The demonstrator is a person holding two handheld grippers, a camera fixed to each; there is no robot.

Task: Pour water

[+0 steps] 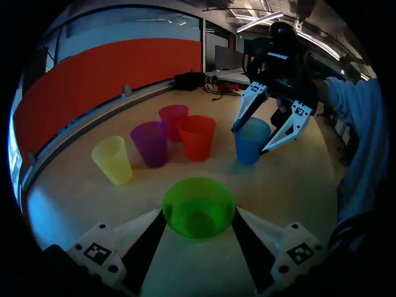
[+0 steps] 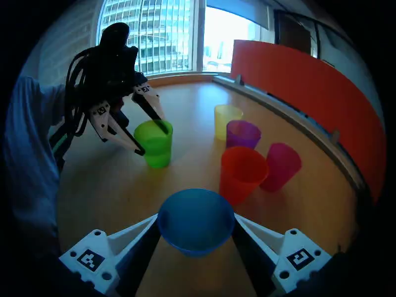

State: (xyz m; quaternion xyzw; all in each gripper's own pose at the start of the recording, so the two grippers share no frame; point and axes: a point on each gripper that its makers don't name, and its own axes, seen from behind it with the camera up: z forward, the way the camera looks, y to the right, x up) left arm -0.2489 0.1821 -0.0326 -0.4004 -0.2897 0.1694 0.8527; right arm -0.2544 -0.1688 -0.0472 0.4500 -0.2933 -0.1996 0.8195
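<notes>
My left gripper (image 1: 199, 218) is shut on a green cup (image 1: 199, 208), held upright just above the wooden table (image 1: 277, 183). Across the table my right gripper (image 1: 252, 141) grips a blue cup (image 1: 251, 140), also upright. In the right gripper view the blue cup (image 2: 196, 220) sits between my right gripper's (image 2: 196, 230) fingers, and the left gripper (image 2: 151, 138) holds the green cup (image 2: 154, 143) farther off. I cannot tell whether either cup holds water.
Four loose cups stand in a cluster on the table: yellow (image 1: 113, 160), purple (image 1: 150, 143), orange (image 1: 197, 137) and pink (image 1: 173, 120). An orange wall panel (image 1: 99, 74) runs along the table's far edge. A sleeve (image 1: 361, 128) is at the right.
</notes>
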